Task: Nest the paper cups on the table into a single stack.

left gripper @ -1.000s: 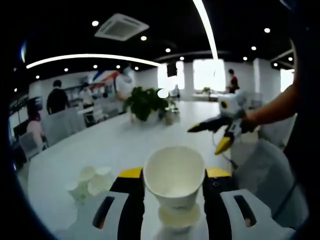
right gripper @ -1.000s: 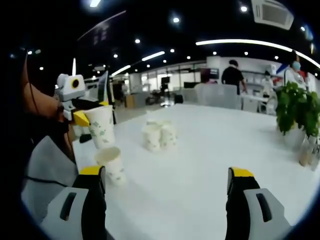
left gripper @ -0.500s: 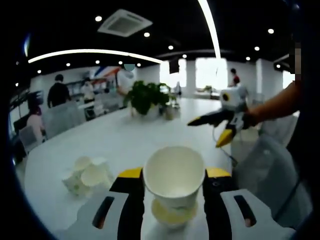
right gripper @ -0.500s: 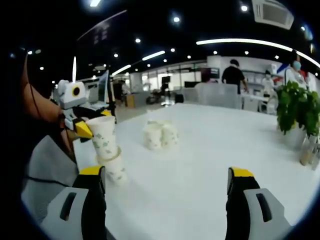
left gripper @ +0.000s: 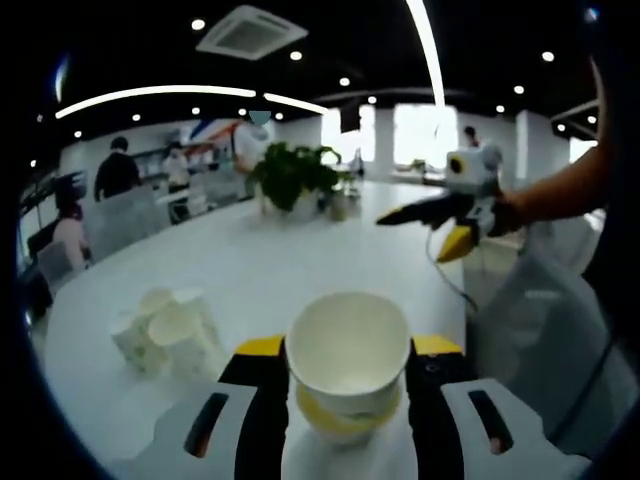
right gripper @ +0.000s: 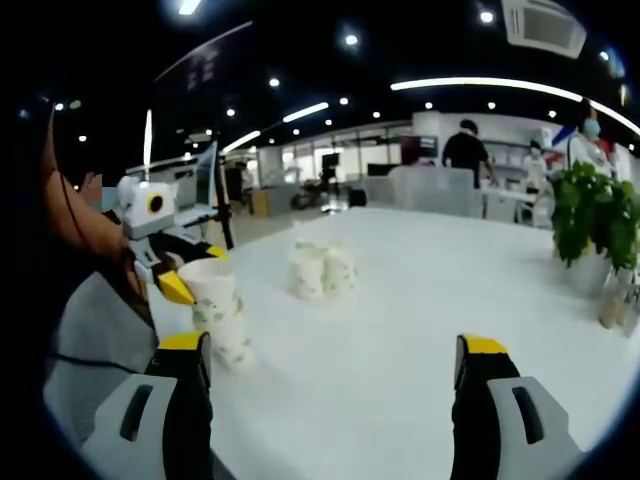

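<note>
My left gripper [left gripper: 349,349] is shut on a white paper cup [left gripper: 348,375], which sits partly down inside a second cup [left gripper: 345,424] standing on the white table [left gripper: 300,262]. In the right gripper view the same held cup [right gripper: 210,290], printed with green marks, is sunk into the lower cup [right gripper: 234,345], with the left gripper [right gripper: 197,272] clamped at its rim. A cluster of several loose cups [left gripper: 165,328] [right gripper: 320,270] stands farther out on the table. My right gripper [right gripper: 330,372] is open and holds nothing; it hovers over the table's edge [left gripper: 420,232].
A potted plant [left gripper: 292,180] [right gripper: 592,215] with small bottles beside it stands at the table's far side. Grey chairs [left gripper: 540,330] sit near the table's edge. People stand in the office background. A person's arm [left gripper: 560,195] holds the right gripper.
My left gripper has come down, and the held cup has sunk from above the standing cup into it. The right gripper has stayed in place, open.
</note>
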### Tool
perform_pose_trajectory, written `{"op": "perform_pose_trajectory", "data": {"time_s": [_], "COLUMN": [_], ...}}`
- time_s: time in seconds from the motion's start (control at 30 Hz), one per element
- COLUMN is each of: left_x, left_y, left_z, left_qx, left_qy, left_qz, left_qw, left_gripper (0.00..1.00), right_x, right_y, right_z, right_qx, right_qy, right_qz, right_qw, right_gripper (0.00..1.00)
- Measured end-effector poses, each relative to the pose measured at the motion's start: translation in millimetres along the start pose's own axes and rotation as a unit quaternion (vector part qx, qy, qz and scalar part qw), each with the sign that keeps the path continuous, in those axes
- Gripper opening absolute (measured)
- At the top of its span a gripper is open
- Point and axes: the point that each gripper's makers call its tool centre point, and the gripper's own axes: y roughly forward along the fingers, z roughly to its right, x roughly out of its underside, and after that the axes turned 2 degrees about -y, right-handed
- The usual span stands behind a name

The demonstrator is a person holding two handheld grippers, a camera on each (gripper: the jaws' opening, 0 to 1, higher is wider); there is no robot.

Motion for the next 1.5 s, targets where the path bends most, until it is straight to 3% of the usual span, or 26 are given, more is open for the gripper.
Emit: {"op": "perform_pose_trajectory", "data": {"time_s": [0.13,0.3,0.43,0.57,0.87,1.03,1.23,1.3,1.5], "left_x": [3.5,17.2,18.9,29.9,30.6,20.7,-0.4,-9.3,-29.7], "left_y": [1,3,4,5,6,3,-3,-10,-35], "left_z": [-3.0,-4.1,-2.1,-2.1,-0.7,-1.6,-9.0,-17.5,-52.9], "left_qx": [-0.006,-0.012,-0.004,-0.005,-0.002,0.002,0.002,-0.008,-0.048], "left_qy": [-0.015,0.018,0.014,0.027,0.021,0.0,-0.025,-0.025,-0.016], "left_qz": [-0.001,-0.03,-0.03,-0.051,-0.048,-0.022,0.021,0.027,0.043], "left_qw": [0.9999,0.9993,0.9994,0.9983,0.9986,0.9997,0.9995,0.9993,0.9978], "left_gripper": [0.44,0.44,0.44,0.44,0.47,0.53,0.76,0.83,0.87], "right_x": [1.3,2.3,3.5,4.4,6.1,5.5,1.2,-0.9,-7.7], "right_y": [-1,-2,-3,-4,-4,-1,2,2,5], "right_z": [-2,-3,-3,-4,-5,-6,-6,-5,1], "right_qx": [0.0,0.0,0.001,0.001,0.0,-0.006,-0.009,-0.01,-0.01], "right_qy": [0.002,0.003,0.004,0.005,0.006,0.003,0.001,-0.004,-0.01], "right_qz": [0.0,-0.001,-0.001,-0.002,-0.004,-0.004,-0.005,-0.005,-0.002], "right_qw": [1.0,1.0,1.0,1.0,1.0,1.0,0.9999,0.9999,0.9999], "right_gripper": [1.0,1.0,1.0,1.0,1.0,1.0,1.0,1.0,1.0]}}
